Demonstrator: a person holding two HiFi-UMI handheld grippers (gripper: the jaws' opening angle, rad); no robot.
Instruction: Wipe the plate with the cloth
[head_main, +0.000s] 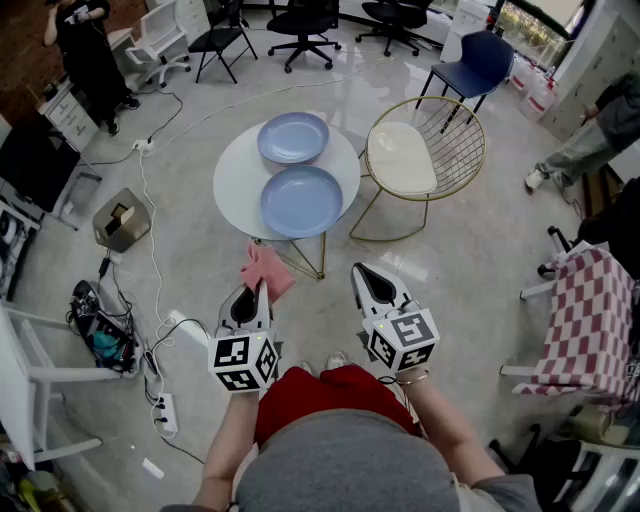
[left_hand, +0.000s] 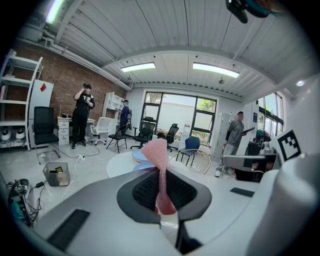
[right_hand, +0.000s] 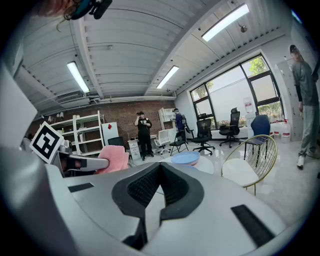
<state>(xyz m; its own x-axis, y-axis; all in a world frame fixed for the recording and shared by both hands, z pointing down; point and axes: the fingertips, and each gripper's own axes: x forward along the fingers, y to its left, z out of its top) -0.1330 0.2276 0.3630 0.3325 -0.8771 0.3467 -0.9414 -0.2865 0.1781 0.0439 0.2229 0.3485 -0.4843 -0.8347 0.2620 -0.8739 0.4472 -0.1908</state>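
Nearest us, our left gripper (head_main: 255, 292) is clamped on the cloth (head_main: 266, 268), just short of the table (head_main: 235, 180). Our right gripper (head_main: 362, 272), jaws together on nothing, is also short of the table. The plate (head_main: 301, 200) lies on the table's near side. The cloth looks soft and floppy. The plate looks stiff and slick, so we'd steady it at the rim.

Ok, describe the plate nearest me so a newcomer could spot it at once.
Find the round white table beside the gold wire chair. Two blue plates lie on it; yours is the near plate at the table's front edge, closest to the pink cloth in the left gripper, not the far plate behind it.
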